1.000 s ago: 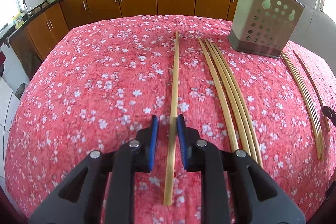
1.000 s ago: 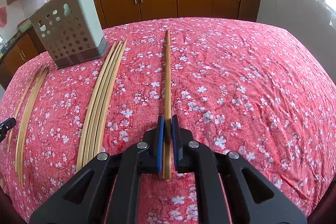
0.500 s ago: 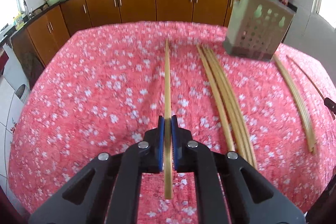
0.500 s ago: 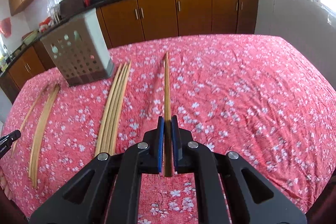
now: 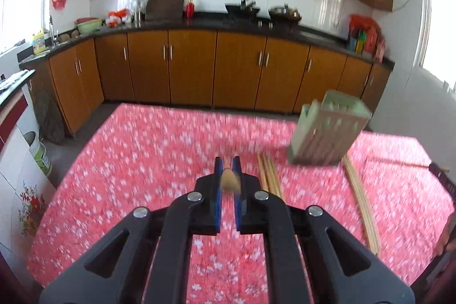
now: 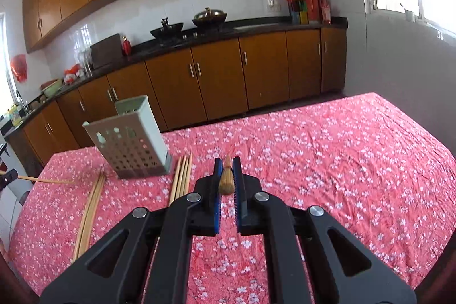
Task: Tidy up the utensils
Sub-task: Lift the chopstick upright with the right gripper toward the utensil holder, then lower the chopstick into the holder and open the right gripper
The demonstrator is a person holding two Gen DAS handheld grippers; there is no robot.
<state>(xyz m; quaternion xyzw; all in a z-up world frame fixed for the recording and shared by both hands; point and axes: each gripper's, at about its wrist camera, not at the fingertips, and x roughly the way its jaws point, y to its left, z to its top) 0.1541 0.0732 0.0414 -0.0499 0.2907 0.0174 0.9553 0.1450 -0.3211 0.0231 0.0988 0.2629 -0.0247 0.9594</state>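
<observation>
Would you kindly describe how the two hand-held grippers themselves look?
Both match: the left hand-held gripper and right hand-held gripper have black angular bodies with triangular cut-outs, silver round pivot bolts, and two flat black fingers lined with blue pads. No cables, markings or sleeves show.

Left claw [image 5: 227, 178] clamped on a bamboo chopstick [image 5: 229, 181] seen end-on, above the floral red table [image 5: 148, 161], blurred perforated utensil holder [image 5: 327, 133] far right, more chopsticks [image 5: 270, 175] lying beside it

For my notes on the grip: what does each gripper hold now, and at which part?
Each holds one bamboo chopstick near its butt end: the left gripper its chopstick, the right gripper its chopstick.
</observation>
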